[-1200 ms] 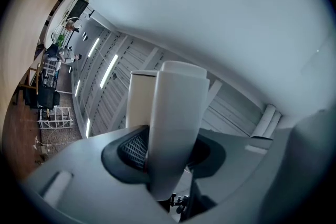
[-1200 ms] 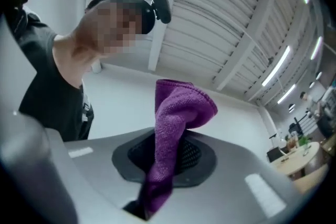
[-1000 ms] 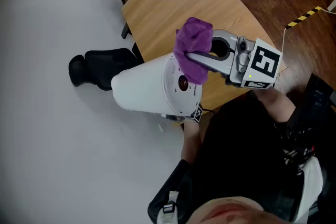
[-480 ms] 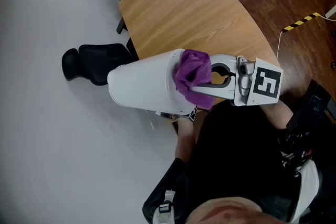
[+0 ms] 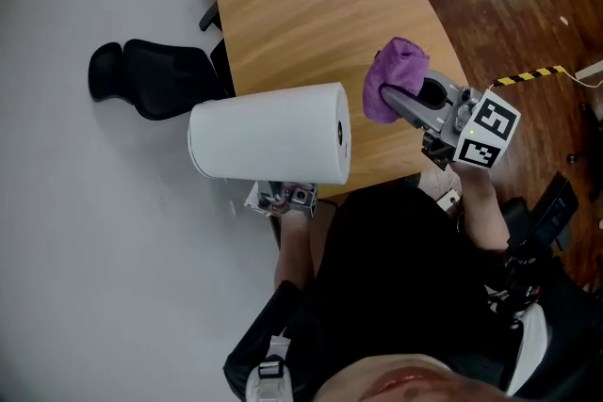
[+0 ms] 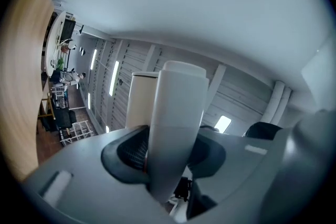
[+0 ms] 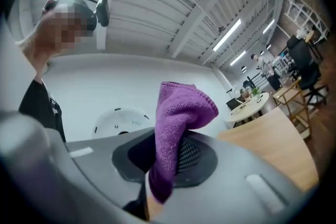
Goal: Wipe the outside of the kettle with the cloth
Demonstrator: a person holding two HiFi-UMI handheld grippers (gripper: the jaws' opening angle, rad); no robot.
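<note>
Two grippers are at work here. The right gripper (image 7: pixel 168 157) has its jaws squeezed on a purple cloth (image 7: pixel 181 107), and most of the cloth sticks out past them in a soft lump. The left gripper (image 6: pixel 170 149) has its jaws pressed on a white bar (image 6: pixel 178 92), which I think is the handle of the kettle (image 5: pixel 268 144).

The kettle is up in the air, lying on its side. It hangs at the near edge of the wooden table (image 5: pixel 311 5), partly over the pale floor (image 5: pixel 94 249). The cloth is just beside the kettle's flat round end and not touching it.

Some things could go wrong. Only one gripper holds the kettle, and only by that thin bar. A hard push with the cloth might turn the kettle in the jaws, or it could slip out and drop to the floor. The jaws pinch only a small bit of cloth too, so rubbing might pull it free.

The kettle is white, smooth and round like a fat tube. Its flat end has a small dark dot in the middle. I can see no dirty spots on it.
</note>
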